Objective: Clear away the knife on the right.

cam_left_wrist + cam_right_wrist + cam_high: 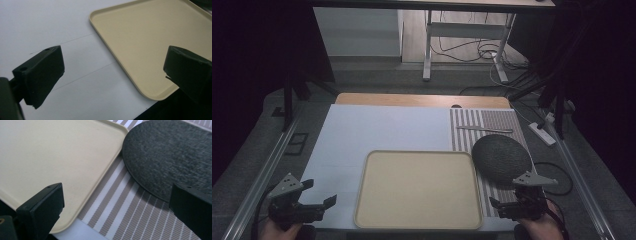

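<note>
Jaws spread wide and empty on both, the right gripper hangs just short of the dark round plate lying ahead of its fingers on the striped mat, nearer than the left gripper beside the tray.

— What do you have ahead of your right gripper?

— Your jaws stand wide apart, holding nothing. Between them lies the striped mat. Past your left jaw sits the beige tray, its rounded corner near that jaw. Past your right jaw lies the dark round plate, its edge close beside the tray's far corner.
</note>
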`<move>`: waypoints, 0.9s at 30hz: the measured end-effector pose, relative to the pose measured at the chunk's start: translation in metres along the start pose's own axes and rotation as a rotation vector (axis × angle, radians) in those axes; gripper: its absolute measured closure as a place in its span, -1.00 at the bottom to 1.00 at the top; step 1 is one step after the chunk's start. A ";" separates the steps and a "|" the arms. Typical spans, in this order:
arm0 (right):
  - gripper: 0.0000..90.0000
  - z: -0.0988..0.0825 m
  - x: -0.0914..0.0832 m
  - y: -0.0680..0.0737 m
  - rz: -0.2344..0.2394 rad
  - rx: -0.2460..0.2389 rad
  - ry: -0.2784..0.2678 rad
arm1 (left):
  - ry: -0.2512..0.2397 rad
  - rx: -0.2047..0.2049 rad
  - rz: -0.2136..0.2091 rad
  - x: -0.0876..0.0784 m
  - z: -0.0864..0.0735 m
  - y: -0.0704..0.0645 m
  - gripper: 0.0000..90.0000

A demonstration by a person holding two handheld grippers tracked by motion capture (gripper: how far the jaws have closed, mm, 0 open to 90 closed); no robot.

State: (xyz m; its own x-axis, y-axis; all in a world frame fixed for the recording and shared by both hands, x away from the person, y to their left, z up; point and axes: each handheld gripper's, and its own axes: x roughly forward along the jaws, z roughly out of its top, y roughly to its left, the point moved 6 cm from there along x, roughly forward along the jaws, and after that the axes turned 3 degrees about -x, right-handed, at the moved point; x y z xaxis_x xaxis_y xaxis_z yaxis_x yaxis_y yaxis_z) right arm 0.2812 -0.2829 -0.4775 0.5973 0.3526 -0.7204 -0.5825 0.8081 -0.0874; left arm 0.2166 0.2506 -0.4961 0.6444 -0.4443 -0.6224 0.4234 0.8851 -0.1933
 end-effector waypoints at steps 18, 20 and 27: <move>-1.00 0.009 0.008 -0.007 -0.022 -0.010 -0.012 | 0.004 -0.005 0.000 0.000 0.000 0.000 -0.93; -1.00 0.010 0.010 -0.008 -0.017 -0.010 -0.013 | 0.004 -0.005 -0.001 0.000 0.000 0.000 -0.93; -1.00 0.015 0.017 -0.009 -0.002 -0.001 -0.032 | 0.006 -0.009 0.001 0.001 0.000 0.001 -0.93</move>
State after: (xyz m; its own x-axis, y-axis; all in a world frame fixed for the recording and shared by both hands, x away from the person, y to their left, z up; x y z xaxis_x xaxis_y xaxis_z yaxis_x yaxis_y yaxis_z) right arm 0.3049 -0.2771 -0.4780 0.6156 0.3661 -0.6979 -0.5818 0.8084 -0.0892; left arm 0.2172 0.2510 -0.4967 0.6411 -0.4430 -0.6267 0.4174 0.8865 -0.1996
